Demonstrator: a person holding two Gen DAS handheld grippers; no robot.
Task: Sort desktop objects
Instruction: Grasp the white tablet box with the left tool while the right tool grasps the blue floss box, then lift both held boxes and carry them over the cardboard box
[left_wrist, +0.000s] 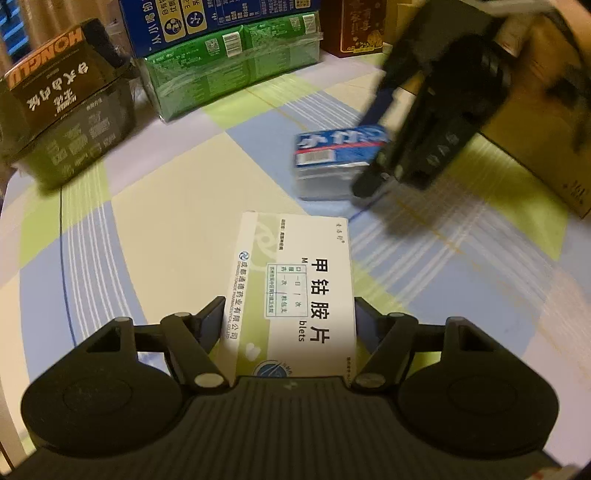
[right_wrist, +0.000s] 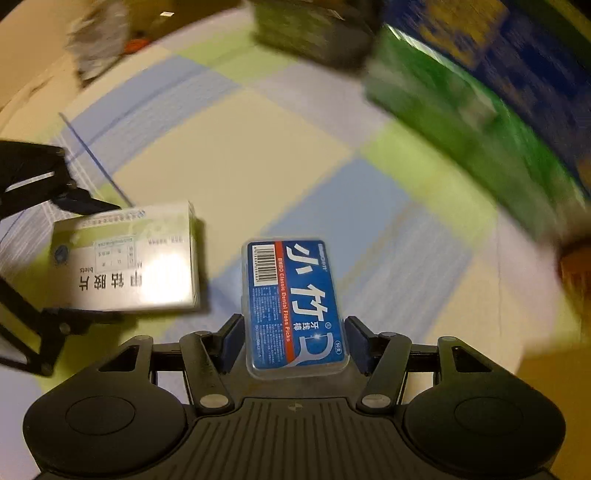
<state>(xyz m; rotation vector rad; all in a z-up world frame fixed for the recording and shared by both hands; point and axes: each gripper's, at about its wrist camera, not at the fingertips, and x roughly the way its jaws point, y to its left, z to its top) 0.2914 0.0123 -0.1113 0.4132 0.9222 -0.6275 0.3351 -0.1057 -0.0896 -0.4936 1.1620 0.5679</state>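
Observation:
A white medicine box (left_wrist: 295, 280) with black Chinese print sits between the fingers of my left gripper (left_wrist: 289, 301), and both pads press on its long sides. In the right wrist view the same white box (right_wrist: 125, 258) shows at the left, with the left gripper's fingers (right_wrist: 81, 201) on it. My right gripper (right_wrist: 293, 319) is shut on a blue dental floss pick case (right_wrist: 293, 306), which points lengthwise away from me. The left wrist view shows that blue case (left_wrist: 332, 155) blurred just beyond the white box, with the right gripper (left_wrist: 369, 184) on its right end.
A checked tablecloth (left_wrist: 166, 221) covers the table. Along the back stand a dark HONGLU box (left_wrist: 62, 96), a green carton stack (left_wrist: 229, 66) with a blue box (left_wrist: 221, 18) on top, and a red box (left_wrist: 354, 26). A brown cardboard box (left_wrist: 535, 110) stands at the right.

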